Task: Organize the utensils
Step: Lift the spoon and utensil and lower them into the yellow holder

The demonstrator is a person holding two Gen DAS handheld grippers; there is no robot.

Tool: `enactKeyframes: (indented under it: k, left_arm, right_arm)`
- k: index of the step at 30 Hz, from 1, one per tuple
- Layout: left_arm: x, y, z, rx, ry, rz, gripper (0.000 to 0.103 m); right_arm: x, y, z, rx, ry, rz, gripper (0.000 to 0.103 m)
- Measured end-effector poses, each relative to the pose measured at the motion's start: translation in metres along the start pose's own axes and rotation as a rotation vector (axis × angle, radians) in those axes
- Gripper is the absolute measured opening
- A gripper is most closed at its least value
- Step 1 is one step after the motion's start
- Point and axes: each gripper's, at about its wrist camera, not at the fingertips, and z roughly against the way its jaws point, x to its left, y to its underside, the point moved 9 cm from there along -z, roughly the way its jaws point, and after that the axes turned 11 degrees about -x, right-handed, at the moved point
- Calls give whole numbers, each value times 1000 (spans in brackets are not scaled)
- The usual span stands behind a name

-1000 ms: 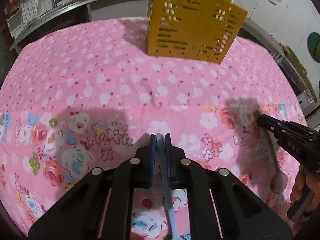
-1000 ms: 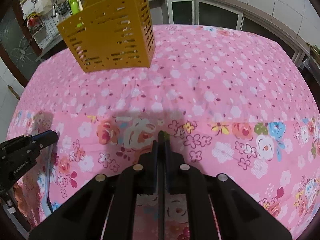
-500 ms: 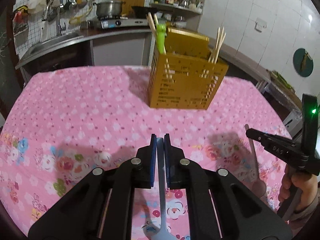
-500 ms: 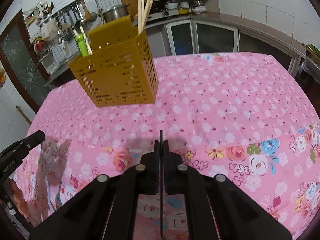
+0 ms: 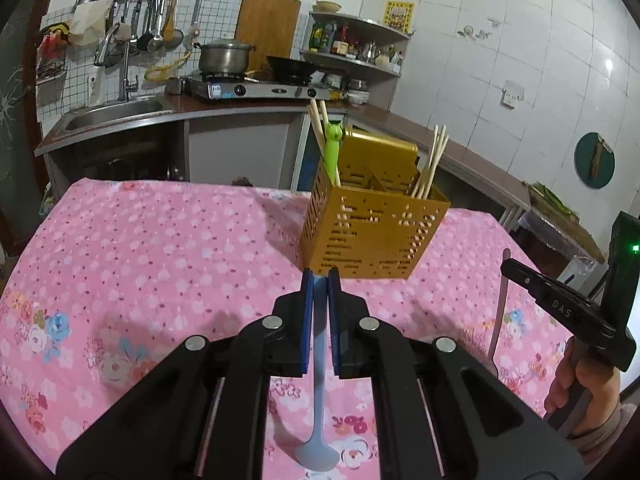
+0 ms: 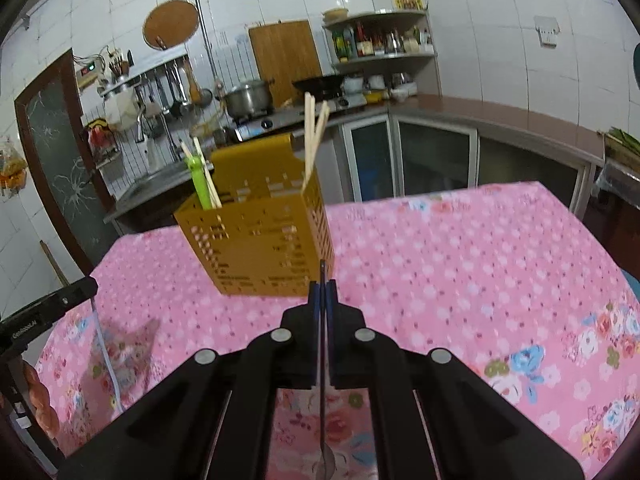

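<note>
Both grippers are carrying cutlery toward the yellow utensil holder (image 5: pixel 374 226), which is standing on the pink floral tablecloth (image 5: pixel 160 248) with chopsticks (image 5: pixel 430 164) and a green-handled utensil (image 5: pixel 332 148) already sitting in its compartments. The left gripper (image 5: pixel 320 280) is pinching a pale blue spoon (image 5: pixel 319 408) by its handle, jaws pressed together on it, the bowl hanging down below the pads. The right gripper (image 6: pixel 322 290) is clamping a thin metal spoon (image 6: pixel 322 432) likewise, its handle tip projecting just past the fingertips and its bowl dangling beneath. In my judgement the step in hand is transport to the holder, and doing it well is going to require bringing each gripper above the rim, turning the spoon so that one end is pointing straight down into a free compartment, and releasing only once that end is inside the wall. The two grippers are working side by side, so taking the insertions one at a time is advisable. The holder is lying ahead of both sets of jaws, clear of them, slightly to the right in the left wrist view and slightly to the left in the right wrist view.
</note>
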Motion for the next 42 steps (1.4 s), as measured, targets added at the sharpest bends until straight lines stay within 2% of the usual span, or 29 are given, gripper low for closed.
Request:
enactKeyframes:
  k: [5,14,24,31,35,42]
  left_arm:
    - [3,-18,-3,-38,7,4,6]
    - [-2,-68,-4,-132,-18,-49,6]
    - [-18,-145,-2,-255,-65,-142,6]
    - [-47,-197,-22,-328,-68,-193,6]
    - [-61,-196,-42,-320,-42,-199,6]
    - [-74,-172,-78,-289,-22,-240,6]
  right_arm:
    - [6,-19,0,-62,-12,7,3]
    - [16,-67,-8,-137,-37,11,3]
    - [26,-140,-12,-238,-49,30,3]
    - [43,-188,-27,-309,-61,53,3]
    - [48,-197,-45,-331,-62,37,3]
    - [41,-189,-85,-371,-77,2,3]
